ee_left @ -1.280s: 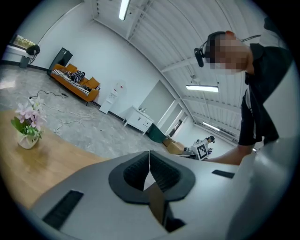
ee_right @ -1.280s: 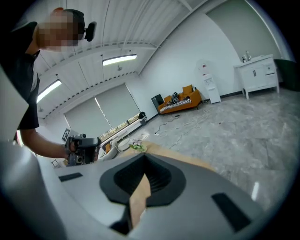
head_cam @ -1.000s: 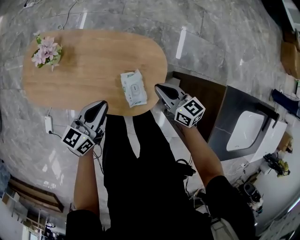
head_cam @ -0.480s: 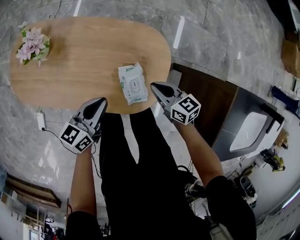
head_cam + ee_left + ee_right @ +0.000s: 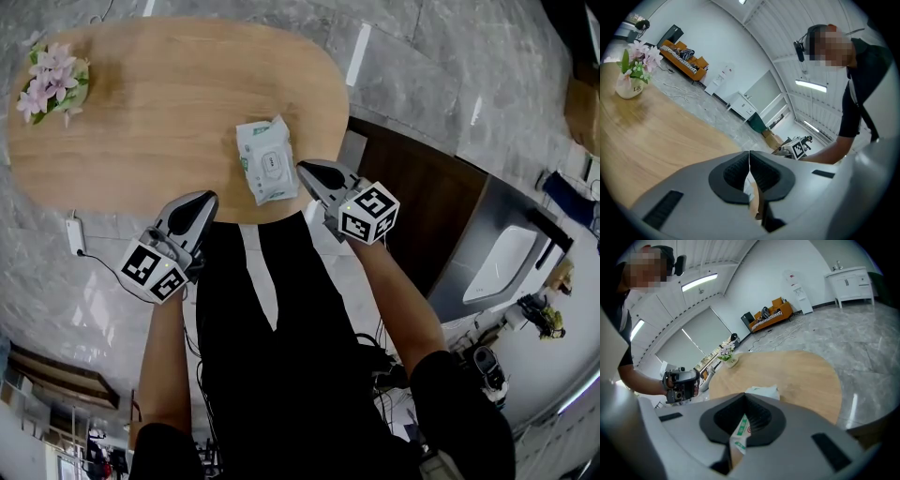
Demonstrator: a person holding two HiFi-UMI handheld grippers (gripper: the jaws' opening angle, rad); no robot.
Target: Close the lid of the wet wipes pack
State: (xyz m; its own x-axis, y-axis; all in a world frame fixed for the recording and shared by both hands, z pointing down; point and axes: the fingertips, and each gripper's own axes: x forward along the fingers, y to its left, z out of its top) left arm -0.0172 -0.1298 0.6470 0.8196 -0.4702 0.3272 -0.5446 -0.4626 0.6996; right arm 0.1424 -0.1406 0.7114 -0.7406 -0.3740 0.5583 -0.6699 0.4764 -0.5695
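The oval counter (image 5: 169, 112) is of smooth, light wood. The soft white wet wipes pack (image 5: 265, 159) lies flat near its front edge. The rounded lid (image 5: 272, 171) looks flat on the crinkled film, and the green print is too small to read. Your right gripper (image 5: 312, 174) hovers just beside the pack and your left gripper (image 5: 197, 208) over the counter's edge. Both have their jaws closed on nothing.

I've got the head cam looking steeply down on the desk (image 5: 169, 112) from its 6 o'clock edge. Left tool (image 5: 204, 199) cam sits low near 7, facing 1; right tool (image 5: 305, 170) cam near 5, facing 10. Both share the flower vase (image 5: 629, 85).
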